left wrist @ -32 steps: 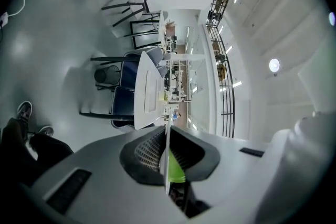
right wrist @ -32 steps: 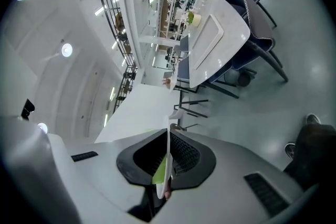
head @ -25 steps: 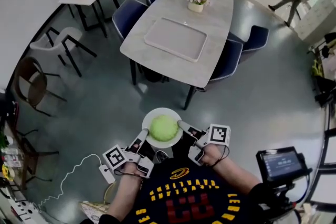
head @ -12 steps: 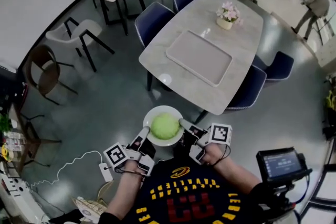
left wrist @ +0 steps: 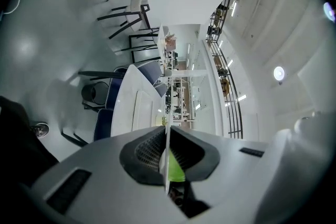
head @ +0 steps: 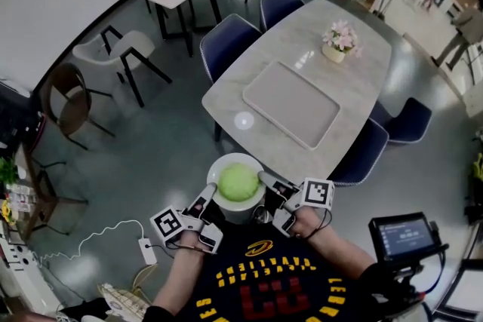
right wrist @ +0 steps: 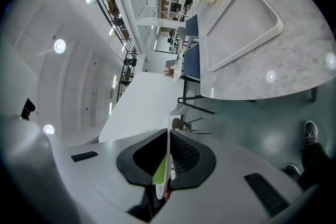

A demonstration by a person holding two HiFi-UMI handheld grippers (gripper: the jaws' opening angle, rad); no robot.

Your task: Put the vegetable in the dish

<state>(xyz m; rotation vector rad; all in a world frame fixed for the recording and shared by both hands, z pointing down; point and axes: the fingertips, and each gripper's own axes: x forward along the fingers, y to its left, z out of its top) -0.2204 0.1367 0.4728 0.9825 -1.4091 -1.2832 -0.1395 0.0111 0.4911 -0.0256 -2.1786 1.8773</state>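
A white dish (head: 218, 166) with a round green vegetable (head: 238, 182) in it is held in the air in front of my chest. My left gripper (head: 204, 197) is shut on the dish's left rim. My right gripper (head: 266, 181) is shut on its right rim. In the left gripper view the rim (left wrist: 167, 139) shows as a thin white edge pinched between the dark pads (left wrist: 147, 150), with green (left wrist: 176, 169) behind it. The right gripper view shows the same: a thin rim (right wrist: 168, 150) between the pads (right wrist: 184, 157) and a strip of green (right wrist: 160, 171).
Ahead stands a pale marble table (head: 362, 72) with a grey tray (head: 290, 103) and a pot of flowers (head: 339, 40). Blue chairs (head: 230, 38) ring it. A white cable and plug (head: 143, 246) lie on the floor at my left. A screen on a mount (head: 404, 236) sits at my right.
Both grippers keep their hold on the dish. The table and tray now sit farther right and lower in the head view, nearer to the dish.
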